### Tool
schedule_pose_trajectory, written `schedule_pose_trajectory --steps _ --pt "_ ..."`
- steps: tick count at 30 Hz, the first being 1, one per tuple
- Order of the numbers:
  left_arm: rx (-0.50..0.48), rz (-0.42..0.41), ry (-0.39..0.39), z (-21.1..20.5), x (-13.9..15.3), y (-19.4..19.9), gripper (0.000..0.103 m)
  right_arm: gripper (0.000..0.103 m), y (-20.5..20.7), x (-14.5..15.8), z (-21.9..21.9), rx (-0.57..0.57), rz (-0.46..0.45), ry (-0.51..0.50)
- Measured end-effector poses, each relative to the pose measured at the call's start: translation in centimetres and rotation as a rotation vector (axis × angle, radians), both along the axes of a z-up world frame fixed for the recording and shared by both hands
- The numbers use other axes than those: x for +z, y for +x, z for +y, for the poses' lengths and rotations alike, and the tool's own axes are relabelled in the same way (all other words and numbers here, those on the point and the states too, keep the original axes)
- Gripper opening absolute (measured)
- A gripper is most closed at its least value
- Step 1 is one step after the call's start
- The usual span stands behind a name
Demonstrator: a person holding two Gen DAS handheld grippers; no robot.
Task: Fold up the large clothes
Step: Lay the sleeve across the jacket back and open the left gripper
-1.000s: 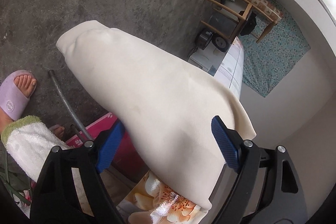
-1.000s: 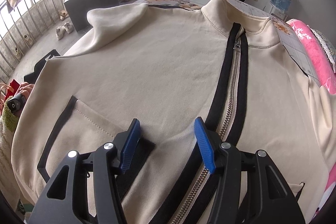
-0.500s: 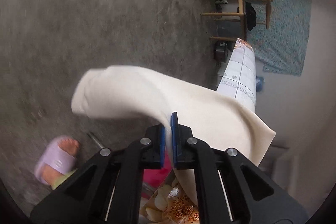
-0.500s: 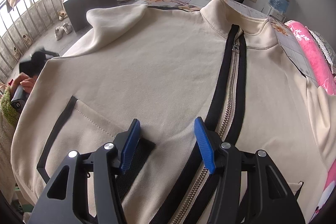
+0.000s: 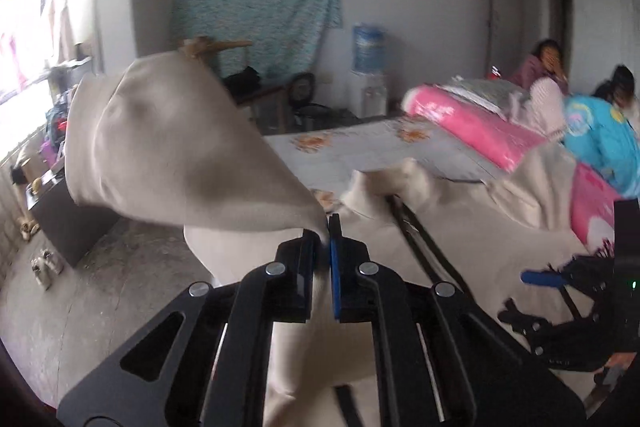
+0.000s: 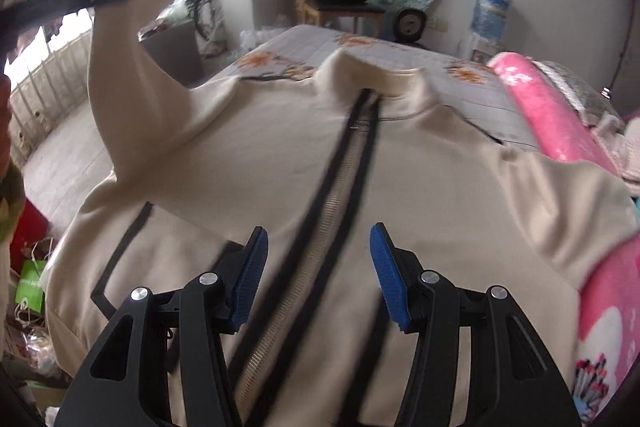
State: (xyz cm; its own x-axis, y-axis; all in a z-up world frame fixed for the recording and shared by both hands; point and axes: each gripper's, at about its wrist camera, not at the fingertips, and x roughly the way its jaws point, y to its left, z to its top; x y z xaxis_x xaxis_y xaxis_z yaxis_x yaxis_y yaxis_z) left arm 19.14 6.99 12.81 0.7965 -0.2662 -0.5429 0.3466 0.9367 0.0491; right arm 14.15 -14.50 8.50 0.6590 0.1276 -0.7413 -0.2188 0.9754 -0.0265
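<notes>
**Sleeve lifted, fold barely begun**

The jacket (image 6: 280, 155) is spread front-up on the bed (image 6: 420, 67), zipped. One sleeve (image 5: 168, 155) is pinched in the left gripper (image 5: 326, 239), whose jaws are opening slightly, and is held high at upper left. The right gripper (image 6: 318, 267) is held half-wide over the zip (image 6: 340, 195), gripping nothing. No fold is laid yet.

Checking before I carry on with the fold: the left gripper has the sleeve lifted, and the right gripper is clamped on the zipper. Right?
Not quite. The left gripper does hold the sleeve up, but the right gripper is not clamped on the zipper: the right wrist view shows it open, a finger on either side of the zipper.
</notes>
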Motion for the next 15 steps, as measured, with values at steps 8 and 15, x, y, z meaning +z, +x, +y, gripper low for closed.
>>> schedule_pose_trajectory --steps 8,15 --pt "-0.060 0.236 0.101 -6.0 -11.8 -4.1 0.055 0.052 -3.7 -1.3 -9.2 -0.193 0.082 0.062" --pt "0.108 0.279 0.080 -3.1 -14.7 -3.8 0.081 0.060 -1.7 -3.8 -10.6 -0.177 0.174 0.197"
